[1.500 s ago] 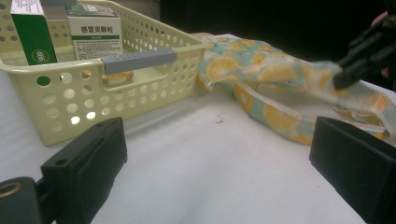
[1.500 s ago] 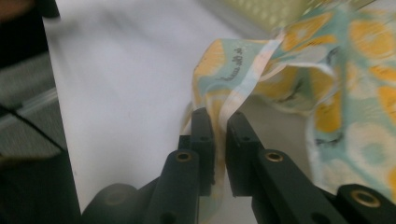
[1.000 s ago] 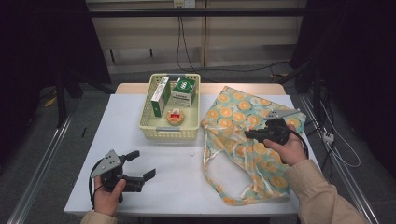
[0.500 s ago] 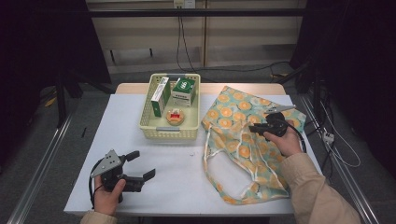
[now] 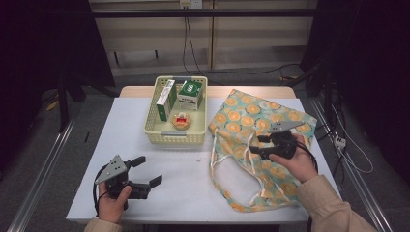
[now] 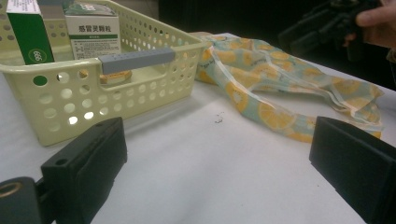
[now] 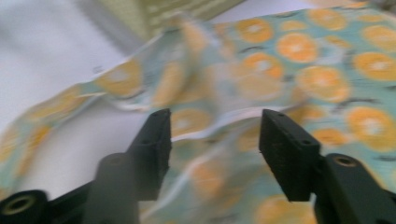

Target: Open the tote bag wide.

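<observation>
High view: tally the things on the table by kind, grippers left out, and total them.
Pale yellow perforated plastic basket: 1
Green-and-white cardboard boxes in it, a tall one and a squat one: 2
Small round orange-and-red item in it: 1
Orange-print teal cloth bag: 1
Total: 5

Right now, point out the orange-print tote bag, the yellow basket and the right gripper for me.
orange-print tote bag point(image 5: 241, 121): high view, on the cloth near its upper left corner.
yellow basket point(image 5: 174, 139): high view, on its near wall.
right gripper point(image 5: 255, 145): high view, midway between its fingertips, above the bag.
</observation>
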